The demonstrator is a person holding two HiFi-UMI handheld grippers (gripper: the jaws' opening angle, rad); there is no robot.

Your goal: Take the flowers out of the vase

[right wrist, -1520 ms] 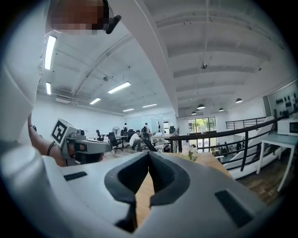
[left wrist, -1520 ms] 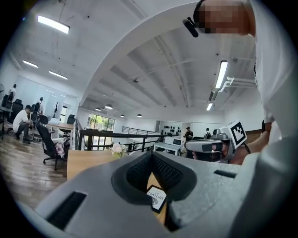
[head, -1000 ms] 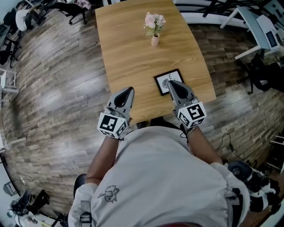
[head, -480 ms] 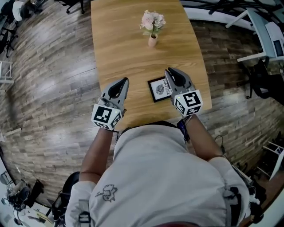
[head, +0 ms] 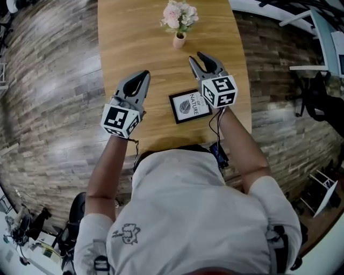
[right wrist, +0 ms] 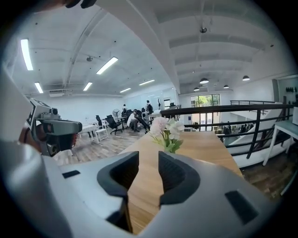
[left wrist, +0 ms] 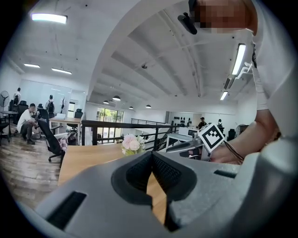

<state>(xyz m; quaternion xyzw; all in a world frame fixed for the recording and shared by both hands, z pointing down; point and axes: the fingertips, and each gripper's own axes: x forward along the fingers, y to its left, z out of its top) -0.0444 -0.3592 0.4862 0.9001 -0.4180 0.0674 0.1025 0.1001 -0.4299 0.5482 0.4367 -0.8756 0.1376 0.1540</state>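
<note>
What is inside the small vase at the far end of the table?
A bunch of pink and white flowers with green leaves stands in the vase on the wooden table. The vase wall covers the lower stems. Whether there is water inside cannot be seen.

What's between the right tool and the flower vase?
Nothing: in the head view, only bare wooden tabletop separates the right tool, jaws just opening and empty, from the small pink vase of flowers.
</note>
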